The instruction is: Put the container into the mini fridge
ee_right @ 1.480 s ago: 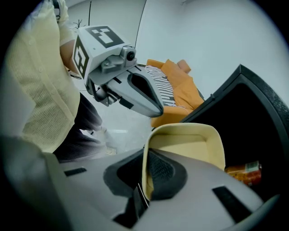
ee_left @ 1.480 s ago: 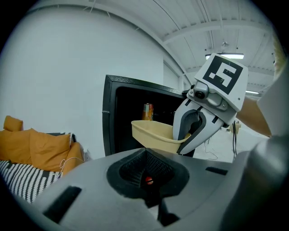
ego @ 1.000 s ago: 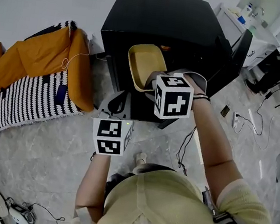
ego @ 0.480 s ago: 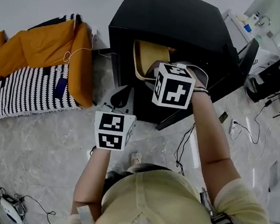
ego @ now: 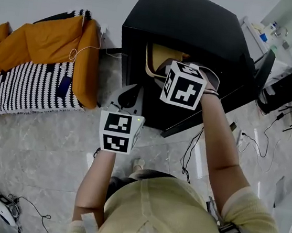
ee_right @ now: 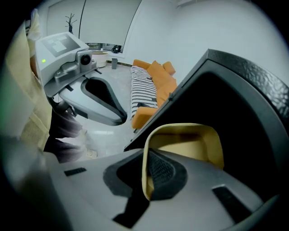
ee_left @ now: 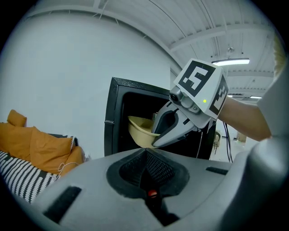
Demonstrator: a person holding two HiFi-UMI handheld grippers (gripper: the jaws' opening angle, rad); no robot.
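Here the yellow container [ee_right: 192, 142] sits tilted in the open mouth of the black mini fridge [ego: 191, 26]. Its near rim is pinched between the jaws of the right gripper [ee_right: 147, 175], which reaches in from the near side. The left gripper [ee_left: 146, 170] hangs nearer and further left, its jaws pressed together on nothing. Orange cushions [ego: 35, 47] lie at the far left.

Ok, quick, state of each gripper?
Left gripper: jaws together, empty.
Right gripper: jaws shut on rim of the pale yellow plastic container.
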